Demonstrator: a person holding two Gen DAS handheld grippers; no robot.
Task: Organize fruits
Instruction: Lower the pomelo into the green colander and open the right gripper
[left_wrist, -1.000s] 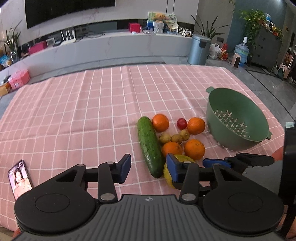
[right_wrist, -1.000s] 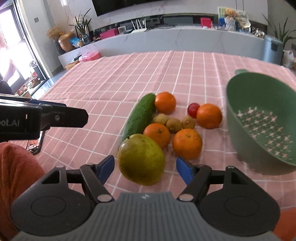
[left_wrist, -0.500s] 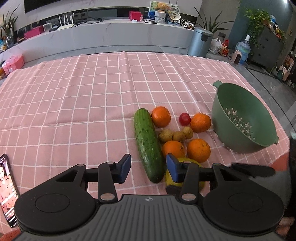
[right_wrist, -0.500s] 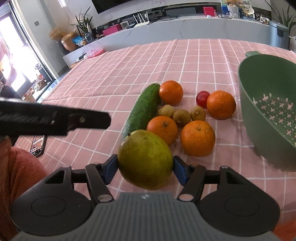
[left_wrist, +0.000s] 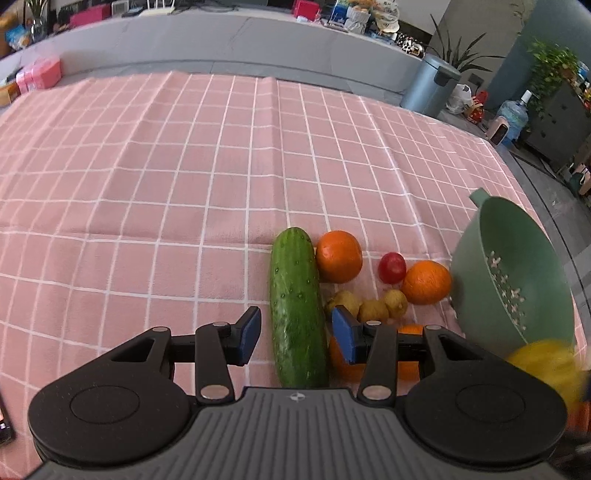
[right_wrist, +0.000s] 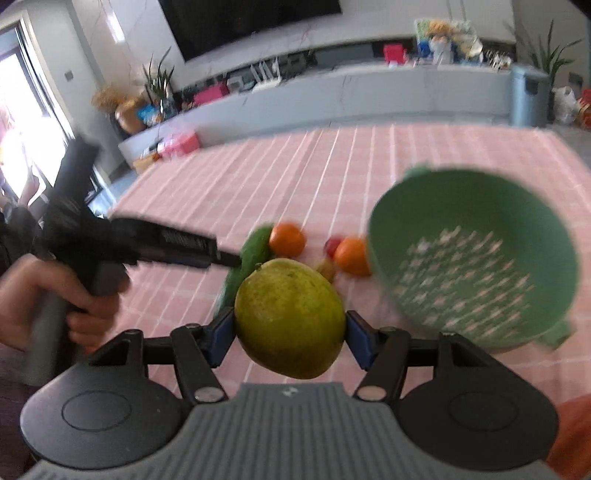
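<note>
- Two hand-held grippers in view over a worktop (left_wrist: 155, 177) spread with a pink checked cloth.
- Wide bare cloth to the left of and beyond the fruit cluster; far worktop edge met by a grey ledge, right edge dropping to the floor just past a green colander (left_wrist: 517, 280).
- Tilted colander, mouth turned toward the fruit, rim just beside one orange (left_wrist: 426, 282).
- Clenched on a large yellow-green fruit (right_wrist: 290, 317): right hand-held gripper (right_wrist: 290, 332), both blue pads pressed to the fruit's sides, fruit lifted clear of the cloth, in front of and to the left of the colander (right_wrist: 476, 266) in the right wrist view.
- Long axis of that fruit roughly crosswise between the pads, stem end tilted up and left.
- Released and holding nothing: left hand-held gripper (left_wrist: 295, 338), jaws standing part-way apart, straddling the near end of a cucumber (left_wrist: 295, 302) with a gap on each side.
- Cucumber flat on the cloth, long axis pointing away from the left hand-held gripper toward the far edge.
- Right of the cucumber: another orange (left_wrist: 339, 256), a small red fruit (left_wrist: 392, 267), three small brownish-yellow fruits (left_wrist: 373, 310), and more orange partly hidden behind the right pad.
- Left hand (right_wrist: 55, 299) wrapped round a grey handle at the left of the right wrist view, much blurred.
</note>
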